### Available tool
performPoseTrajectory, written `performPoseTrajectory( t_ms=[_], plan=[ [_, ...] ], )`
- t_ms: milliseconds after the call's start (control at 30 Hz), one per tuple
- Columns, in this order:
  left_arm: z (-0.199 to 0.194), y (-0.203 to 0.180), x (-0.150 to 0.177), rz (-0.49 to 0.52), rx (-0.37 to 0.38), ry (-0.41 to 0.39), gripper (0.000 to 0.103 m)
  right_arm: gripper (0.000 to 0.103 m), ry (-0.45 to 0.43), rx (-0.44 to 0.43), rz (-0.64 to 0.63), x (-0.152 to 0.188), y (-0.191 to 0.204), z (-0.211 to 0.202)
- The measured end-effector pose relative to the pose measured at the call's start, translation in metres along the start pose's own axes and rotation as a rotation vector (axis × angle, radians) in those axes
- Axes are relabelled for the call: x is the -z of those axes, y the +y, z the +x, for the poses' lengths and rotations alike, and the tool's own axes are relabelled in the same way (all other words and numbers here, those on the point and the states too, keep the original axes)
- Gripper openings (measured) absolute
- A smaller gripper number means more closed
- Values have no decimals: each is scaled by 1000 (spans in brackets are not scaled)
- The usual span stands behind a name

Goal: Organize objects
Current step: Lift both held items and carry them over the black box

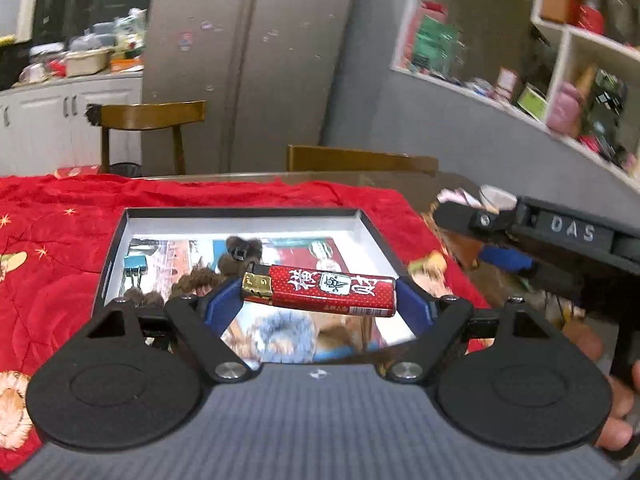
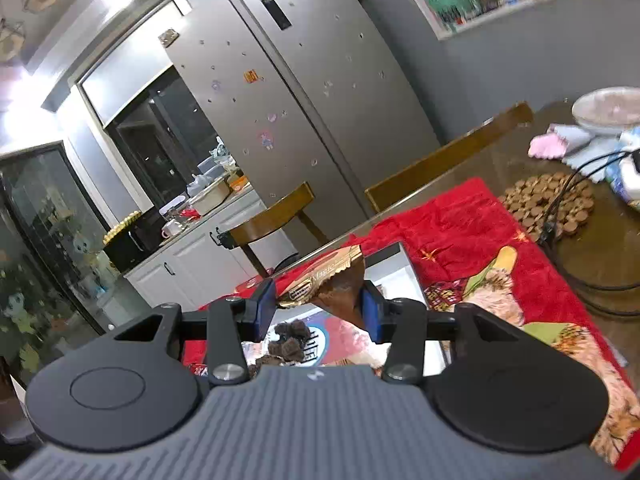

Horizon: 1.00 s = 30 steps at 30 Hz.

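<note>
A red cloth [image 1: 60, 240] with gold stars covers part of a brown table [image 2: 592, 264] in a grey-walled kitchen with one steel fridge [image 1: 248, 60], white cabinets [image 1: 60, 112], wall shelves [image 1: 520, 40] and two wooden chairs [image 1: 152, 116]. One open box [image 1: 240, 216] lies on the cloth, holding a binder clip [image 1: 134, 266] and dark brown lumps [image 2: 290, 340]. The left gripper [image 1: 320, 292] clamps one red lighter [image 1: 320, 288] with white characters and a gold cap, end to end, above the box. The right gripper [image 2: 318, 304] pinches one brown, gold-edged packet [image 2: 332, 284] above the box.
</note>
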<state>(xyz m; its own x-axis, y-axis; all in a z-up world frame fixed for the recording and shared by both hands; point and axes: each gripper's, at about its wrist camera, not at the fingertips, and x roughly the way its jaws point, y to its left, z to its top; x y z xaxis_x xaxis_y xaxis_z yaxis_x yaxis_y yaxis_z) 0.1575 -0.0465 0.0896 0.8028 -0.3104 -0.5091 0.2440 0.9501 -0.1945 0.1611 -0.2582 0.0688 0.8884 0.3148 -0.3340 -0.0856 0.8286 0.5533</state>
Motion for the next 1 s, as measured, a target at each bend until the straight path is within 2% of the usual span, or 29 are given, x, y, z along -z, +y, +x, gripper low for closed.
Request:
performPoseTrajectory(
  t_ms=[233, 533, 667, 867, 1000],
  plan=[
    [33, 0, -5, -41, 12, 10, 85, 48, 64, -53, 120, -8, -15, 38],
    [91, 11, 0, -131, 8, 51, 85, 49, 136, 0, 119, -1, -18, 90],
    [106, 18, 0, -103, -10, 66, 85, 48, 153, 41, 117, 3, -25, 104],
    [125, 28, 4, -106, -16, 105, 85, 49, 197, 104, 33, 10, -20, 119],
    [133, 27, 11, -81, -38, 121, 85, 49, 243, 112, 70, 16, -29, 128]
  ],
)
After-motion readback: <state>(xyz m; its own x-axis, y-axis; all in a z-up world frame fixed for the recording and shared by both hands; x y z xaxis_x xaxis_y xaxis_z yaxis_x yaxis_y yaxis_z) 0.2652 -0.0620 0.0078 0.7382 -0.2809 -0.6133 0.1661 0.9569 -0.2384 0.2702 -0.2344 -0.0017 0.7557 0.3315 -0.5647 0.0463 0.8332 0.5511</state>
